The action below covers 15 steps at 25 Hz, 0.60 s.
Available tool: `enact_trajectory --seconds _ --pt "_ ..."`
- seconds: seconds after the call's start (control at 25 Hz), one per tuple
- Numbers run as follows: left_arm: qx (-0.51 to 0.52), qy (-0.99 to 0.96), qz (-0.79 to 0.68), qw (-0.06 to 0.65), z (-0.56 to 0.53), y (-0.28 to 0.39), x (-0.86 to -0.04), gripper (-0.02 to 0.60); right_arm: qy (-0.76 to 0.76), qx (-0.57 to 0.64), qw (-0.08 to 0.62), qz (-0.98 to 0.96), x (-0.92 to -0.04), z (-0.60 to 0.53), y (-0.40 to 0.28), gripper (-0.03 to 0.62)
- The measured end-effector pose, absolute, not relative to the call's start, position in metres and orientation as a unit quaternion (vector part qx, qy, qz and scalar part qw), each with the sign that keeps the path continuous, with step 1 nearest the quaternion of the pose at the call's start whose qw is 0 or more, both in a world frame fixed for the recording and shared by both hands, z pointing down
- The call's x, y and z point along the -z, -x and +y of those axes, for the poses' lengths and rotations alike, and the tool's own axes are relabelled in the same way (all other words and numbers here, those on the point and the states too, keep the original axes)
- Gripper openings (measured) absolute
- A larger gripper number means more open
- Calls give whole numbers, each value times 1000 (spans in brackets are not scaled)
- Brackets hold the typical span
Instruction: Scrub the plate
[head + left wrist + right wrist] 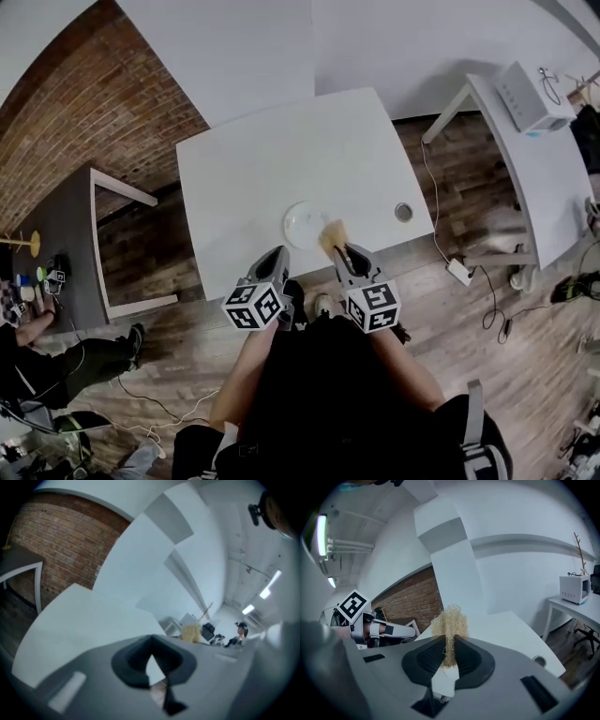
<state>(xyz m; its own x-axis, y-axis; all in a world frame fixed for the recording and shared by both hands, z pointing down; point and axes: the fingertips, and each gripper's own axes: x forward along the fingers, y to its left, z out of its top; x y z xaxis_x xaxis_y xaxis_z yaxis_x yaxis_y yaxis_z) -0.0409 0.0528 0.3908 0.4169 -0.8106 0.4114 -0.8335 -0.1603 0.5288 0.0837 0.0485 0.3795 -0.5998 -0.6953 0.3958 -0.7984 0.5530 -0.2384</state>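
White table (281,141) carries a pale round plate (305,225) near the middle of its front edge, seen from above.
The left gripper (277,255), at the front edge just left of the plate, has its fingers (133,660) pressed together with nothing between them. The right gripper (339,251) has its fingers (429,660) clamped on a tan fibrous scrubber (449,623), whose tuft sits at the plate's front-right rim; contact cannot be told.

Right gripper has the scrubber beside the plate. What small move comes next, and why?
Probably lower the right gripper and ease the scrubber left onto the plate: the jaws are shut on the scrubber, which sits at the plate's right edge, not over its middle.
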Motion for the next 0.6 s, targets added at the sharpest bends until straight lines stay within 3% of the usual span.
enact_trajectory --seconds 0.28,0.6 --pt "-48 -802 -579 136 78 29 -336 3 -425 -170 85 -885 -347 67 -79 44" --pt "-35 -803 -583 114 94 22 -334 3 -408 -152 73 -897 -337 86 -79 44"
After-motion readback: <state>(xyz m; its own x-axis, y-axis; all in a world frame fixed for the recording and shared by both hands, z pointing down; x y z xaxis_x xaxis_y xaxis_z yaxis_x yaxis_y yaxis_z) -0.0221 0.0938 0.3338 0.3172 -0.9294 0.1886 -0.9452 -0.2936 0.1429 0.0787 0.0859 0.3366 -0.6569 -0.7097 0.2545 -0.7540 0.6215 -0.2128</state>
